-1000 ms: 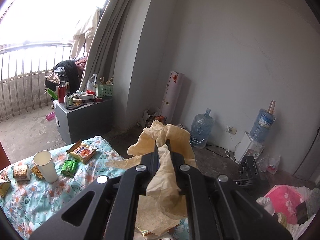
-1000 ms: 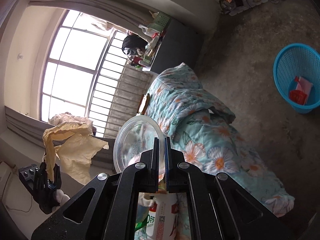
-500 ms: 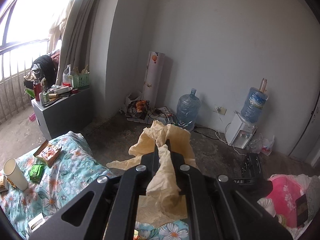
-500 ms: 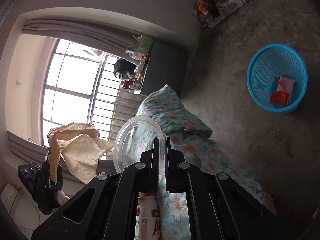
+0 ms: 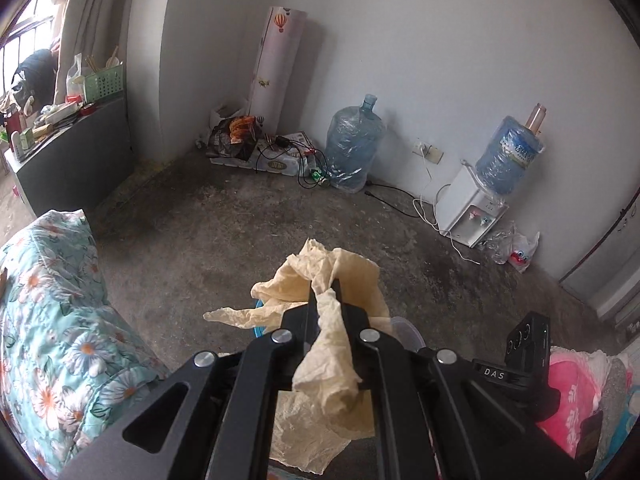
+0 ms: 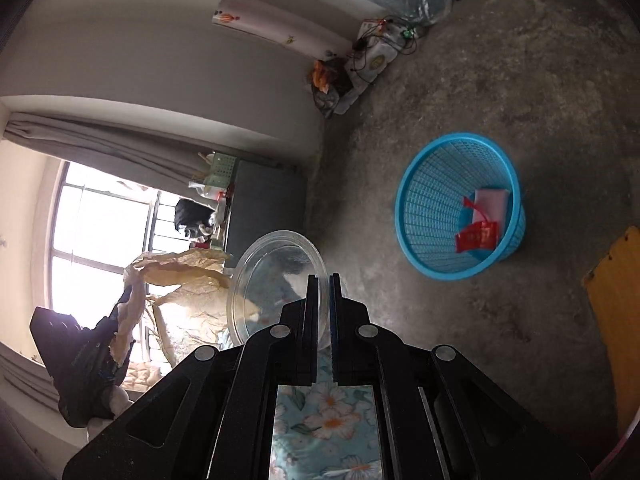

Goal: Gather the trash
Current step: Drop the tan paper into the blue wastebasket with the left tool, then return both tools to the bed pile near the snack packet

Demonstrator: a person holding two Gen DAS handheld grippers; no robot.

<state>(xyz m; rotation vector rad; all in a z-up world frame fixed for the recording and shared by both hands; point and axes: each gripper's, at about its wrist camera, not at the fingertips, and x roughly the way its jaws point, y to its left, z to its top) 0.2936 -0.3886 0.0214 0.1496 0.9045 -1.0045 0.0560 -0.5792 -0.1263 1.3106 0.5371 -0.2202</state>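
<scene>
My left gripper [image 5: 324, 286] is shut on a crumpled beige paper wrapper [image 5: 332, 344] that hangs over and under its fingers, above the concrete floor. A sliver of blue basket [image 5: 258, 330] shows under the paper. In the right wrist view, my right gripper [image 6: 324, 280] is shut on the rim of a clear plastic bowl [image 6: 276, 276], held on edge. The blue mesh waste basket [image 6: 432, 200] stands on the floor up and to the right of it, with red and pink wrappers [image 6: 480, 224] inside. The left gripper [image 6: 86, 360] with its paper [image 6: 180, 292] shows at the left.
A floral quilt [image 5: 52, 340] covers the bed at the left. Along the wall stand a rolled poster [image 5: 276, 64], a water jug [image 5: 352, 144], a water dispenser [image 5: 476, 212] with cables, and a dark cabinet [image 5: 72, 152]. A pink bundle [image 5: 572, 392] lies at the right, an orange board [image 6: 616, 300] on the floor.
Both grippers have swung away from the bed and tipped down toward the floor. The blue basket has grown larger in the right wrist view. The paper and the bowl stay gripped.
</scene>
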